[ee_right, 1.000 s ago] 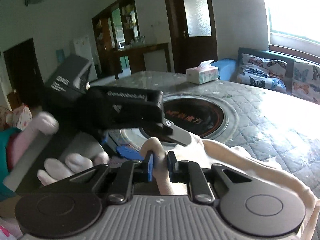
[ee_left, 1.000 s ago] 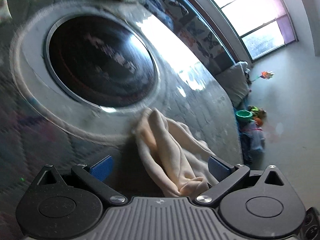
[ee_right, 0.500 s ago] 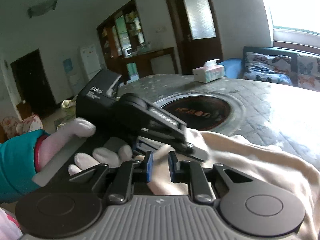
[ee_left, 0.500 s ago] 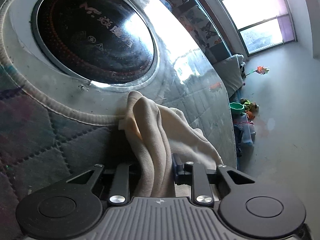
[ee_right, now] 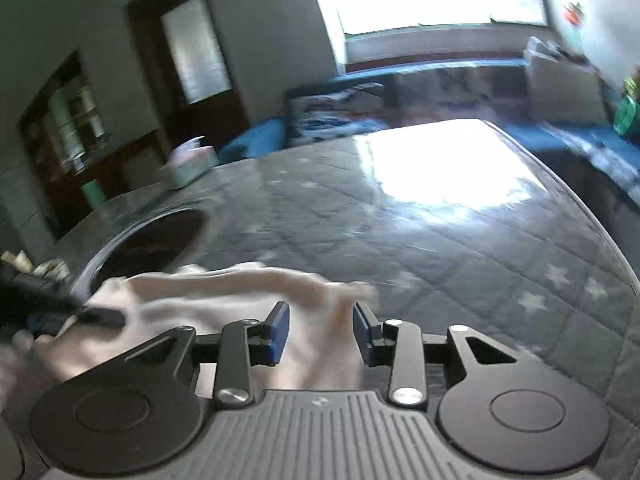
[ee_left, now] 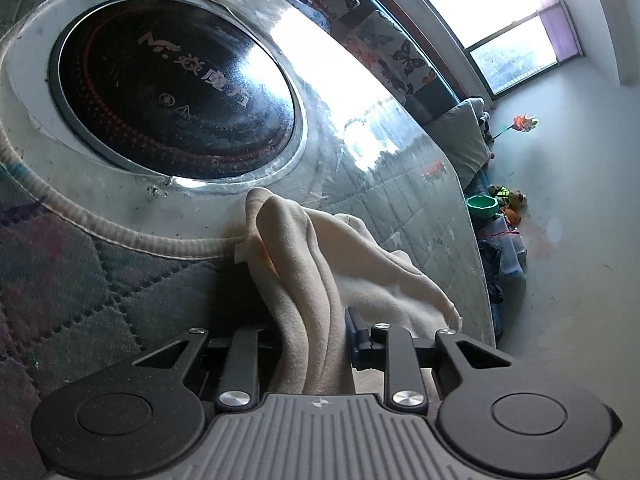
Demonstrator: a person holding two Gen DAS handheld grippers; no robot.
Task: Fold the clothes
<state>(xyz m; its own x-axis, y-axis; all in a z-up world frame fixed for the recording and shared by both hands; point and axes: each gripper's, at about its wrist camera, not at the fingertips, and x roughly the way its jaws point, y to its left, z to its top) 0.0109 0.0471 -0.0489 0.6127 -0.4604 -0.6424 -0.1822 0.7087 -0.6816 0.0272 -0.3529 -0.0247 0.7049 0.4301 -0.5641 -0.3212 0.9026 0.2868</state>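
Observation:
A cream garment [ee_left: 316, 276] lies bunched on the quilted table, next to the round dark cooktop [ee_left: 172, 96]. My left gripper [ee_left: 312, 340] is shut on a thick fold of the garment near its end. In the blurred right wrist view the same garment [ee_right: 224, 296] stretches from left to centre. My right gripper [ee_right: 320, 332] has its jaws parted with cloth between the pads, so it looks open around the garment. The left gripper [ee_right: 60, 312] shows as a dark shape at the left edge, holding the cloth.
The quilted table cover [ee_right: 460, 248] spreads to the right with a bright sun patch. A tissue box [ee_right: 188, 164] stands at the far side. A butterfly-print sofa [ee_left: 384, 48] runs along the window. Toys and a green bowl [ee_left: 482, 206] lie on the floor past the table edge.
My left gripper closed on the garment fold and stays shut. My right gripper opened from its tight pinch and swung right along the garment, away from the left gripper.

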